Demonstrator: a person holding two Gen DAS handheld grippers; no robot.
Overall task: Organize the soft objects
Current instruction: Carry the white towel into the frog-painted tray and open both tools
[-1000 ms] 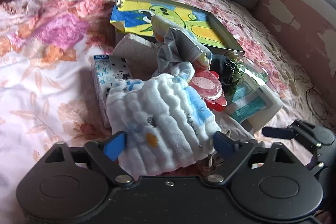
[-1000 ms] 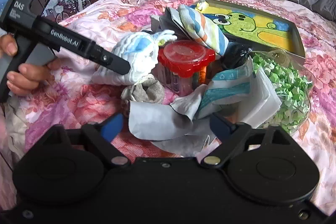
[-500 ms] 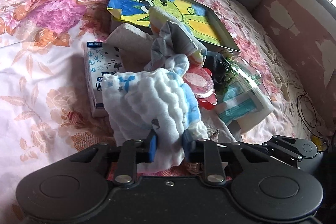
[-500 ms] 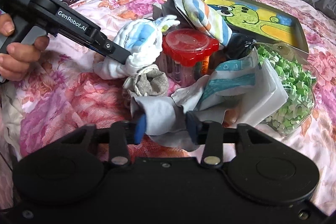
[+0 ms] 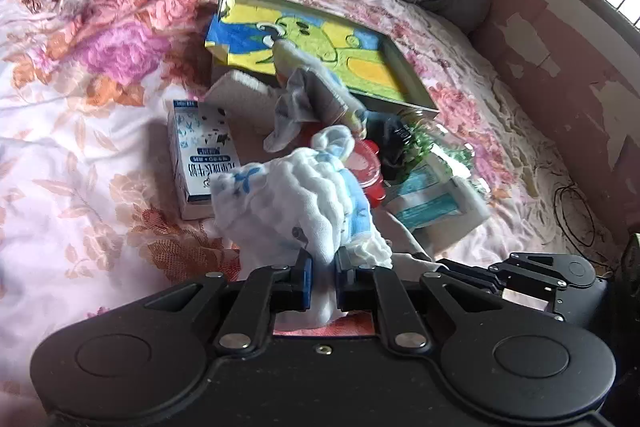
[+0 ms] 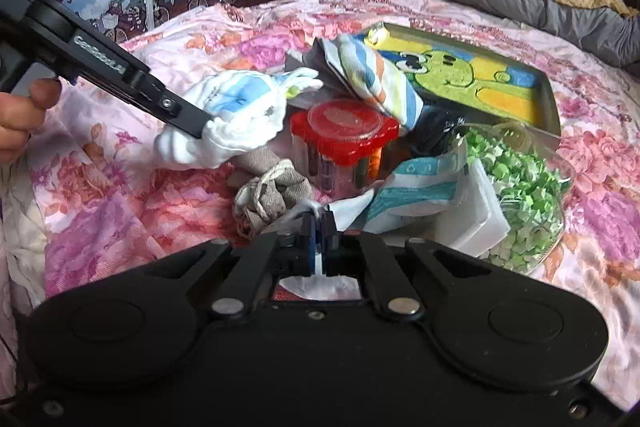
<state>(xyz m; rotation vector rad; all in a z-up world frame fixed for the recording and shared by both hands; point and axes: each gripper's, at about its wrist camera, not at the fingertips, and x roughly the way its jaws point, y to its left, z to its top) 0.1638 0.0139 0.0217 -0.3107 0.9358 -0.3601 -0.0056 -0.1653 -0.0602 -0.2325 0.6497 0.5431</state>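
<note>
Left gripper (image 5: 323, 281): jaws closing on a bunched white-and-blue muslin cloth (image 5: 296, 199), pinched at its lower edge, likely so it lifts free of the clutter on the floral bedspread (image 5: 80, 131). Beside it stand a milk carton (image 5: 200, 155) and a red-lidded jar (image 6: 344, 125). Right gripper (image 6: 319, 239): clamped on a thin grey-white cloth (image 6: 340, 207) at the pile's near edge, apparently to draw it out.
</note>
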